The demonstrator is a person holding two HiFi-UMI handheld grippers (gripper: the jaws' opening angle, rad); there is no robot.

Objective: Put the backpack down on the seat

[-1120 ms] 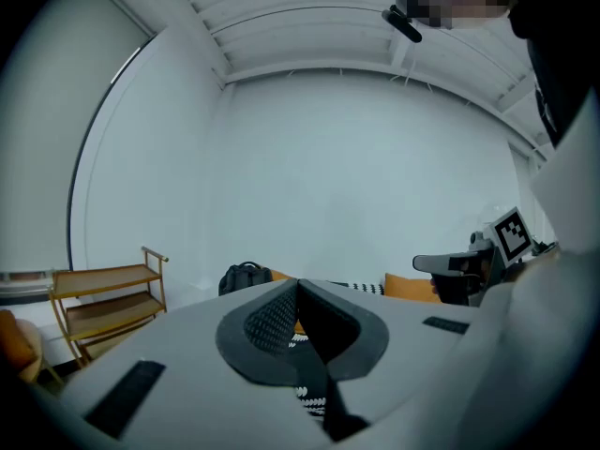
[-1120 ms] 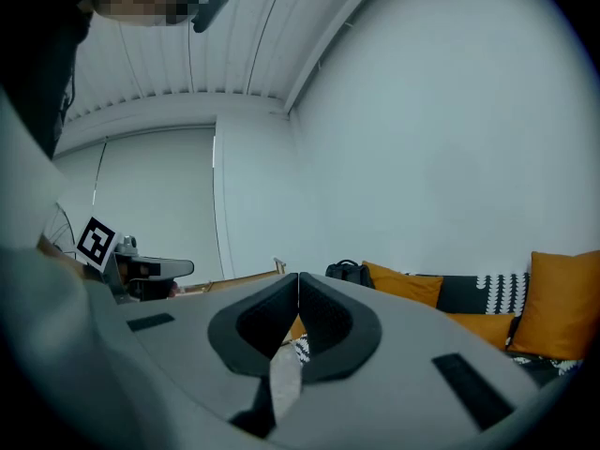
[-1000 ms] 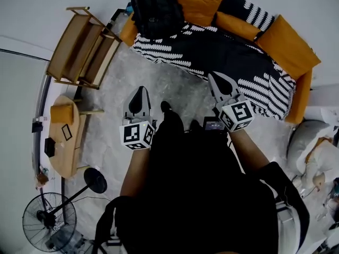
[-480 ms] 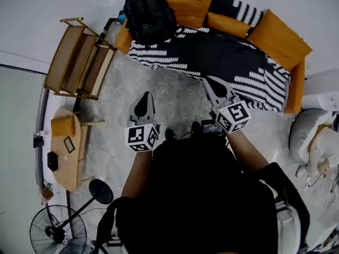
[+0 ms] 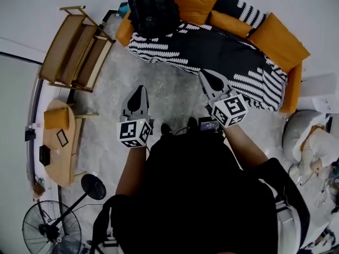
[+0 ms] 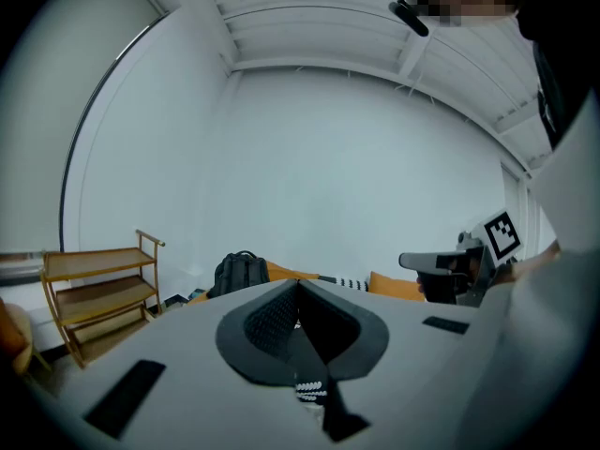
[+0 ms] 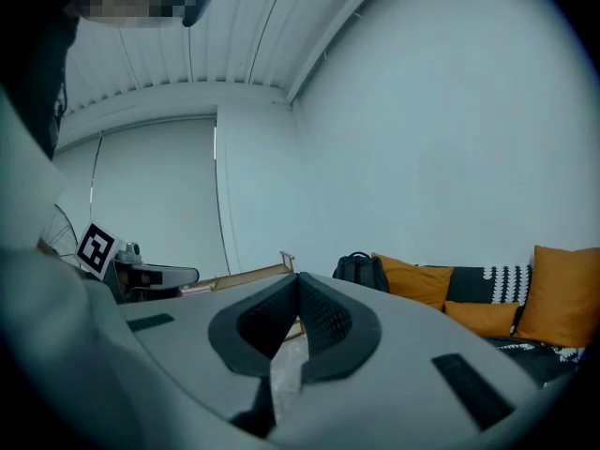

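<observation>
One black backpack (image 5: 153,8) sits on the left end of the one sofa (image 5: 212,49), well ahead of the two grippers. The left gripper (image 5: 140,90) and right gripper (image 5: 206,77) both have fingers pressed together, pinching nothing. Open floor (image 5: 175,97) runs from them to the sofa's front edge, with one wooden rack (image 5: 74,49) off left.

Seen: one black fabric backpack (image 5: 153,9), bulky and rounded, zipped shut, standing upright at the top centre of the head view. It rests on the left end of a long sofa (image 5: 222,52) with a black-and-white patterned cover, against an orange back cushion (image 5: 193,4). The sofa runs diagonally toward the right edge.
</observation>
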